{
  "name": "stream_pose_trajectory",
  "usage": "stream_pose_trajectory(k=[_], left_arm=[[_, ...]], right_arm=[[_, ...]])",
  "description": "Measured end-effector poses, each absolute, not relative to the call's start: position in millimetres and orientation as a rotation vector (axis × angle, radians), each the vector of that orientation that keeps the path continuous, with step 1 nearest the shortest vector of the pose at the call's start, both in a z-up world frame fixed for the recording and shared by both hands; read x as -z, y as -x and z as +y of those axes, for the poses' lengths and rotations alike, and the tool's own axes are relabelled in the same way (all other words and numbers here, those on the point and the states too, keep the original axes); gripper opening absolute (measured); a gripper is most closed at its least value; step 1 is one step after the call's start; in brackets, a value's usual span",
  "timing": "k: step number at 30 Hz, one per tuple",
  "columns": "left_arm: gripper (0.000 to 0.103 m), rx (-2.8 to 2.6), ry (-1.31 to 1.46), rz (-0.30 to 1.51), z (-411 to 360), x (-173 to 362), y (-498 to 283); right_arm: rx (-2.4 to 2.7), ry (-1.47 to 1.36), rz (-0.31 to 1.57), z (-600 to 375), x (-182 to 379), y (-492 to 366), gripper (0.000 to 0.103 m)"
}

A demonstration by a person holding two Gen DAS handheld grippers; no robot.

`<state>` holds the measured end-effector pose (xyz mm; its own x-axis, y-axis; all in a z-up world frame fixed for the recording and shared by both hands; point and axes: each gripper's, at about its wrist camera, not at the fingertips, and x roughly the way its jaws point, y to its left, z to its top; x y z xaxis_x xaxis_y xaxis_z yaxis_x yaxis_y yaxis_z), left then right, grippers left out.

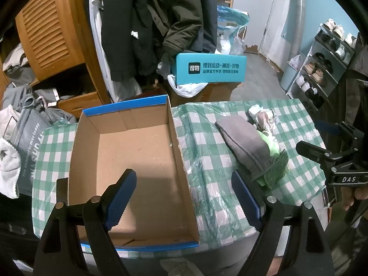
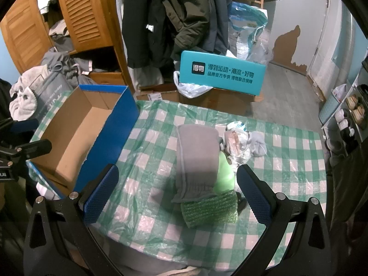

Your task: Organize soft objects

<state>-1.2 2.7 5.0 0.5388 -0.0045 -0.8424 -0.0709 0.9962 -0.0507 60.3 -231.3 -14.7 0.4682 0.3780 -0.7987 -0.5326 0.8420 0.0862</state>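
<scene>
An open cardboard box with blue outer walls (image 1: 128, 151) (image 2: 76, 135) stands on the left of the green-checked table (image 1: 207, 165) (image 2: 156, 151); its inside is bare. A folded grey cloth (image 1: 246, 145) (image 2: 196, 161) lies on the right, over a light green piece (image 2: 225, 174) and a green mesh scrubber (image 1: 276, 168) (image 2: 211, 209). Crumpled plastic bags (image 1: 262, 116) (image 2: 239, 140) lie behind them. My left gripper (image 1: 184, 197) is open above the box's near right wall. My right gripper (image 2: 177, 193) (image 1: 331, 161) is open, hovering over the near end of the grey cloth and scrubber.
A teal printed box (image 1: 209, 70) (image 2: 222, 74) stands on brown cartons beyond the table. Coats hang behind it. A wooden louvered wardrobe (image 1: 53, 30) with piled clothes is at left. A shoe rack (image 1: 322, 69) stands at right.
</scene>
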Motion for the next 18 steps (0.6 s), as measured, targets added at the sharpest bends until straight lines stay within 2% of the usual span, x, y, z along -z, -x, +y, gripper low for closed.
stream_pose_trajectory(k=[18], left_arm=[[0.086,-0.04,0.081,0.999,1.7,-4.2,2.1]], right_arm=[[-0.566,0.187,0.925,-229.8,15.3,-58.7,0.101]])
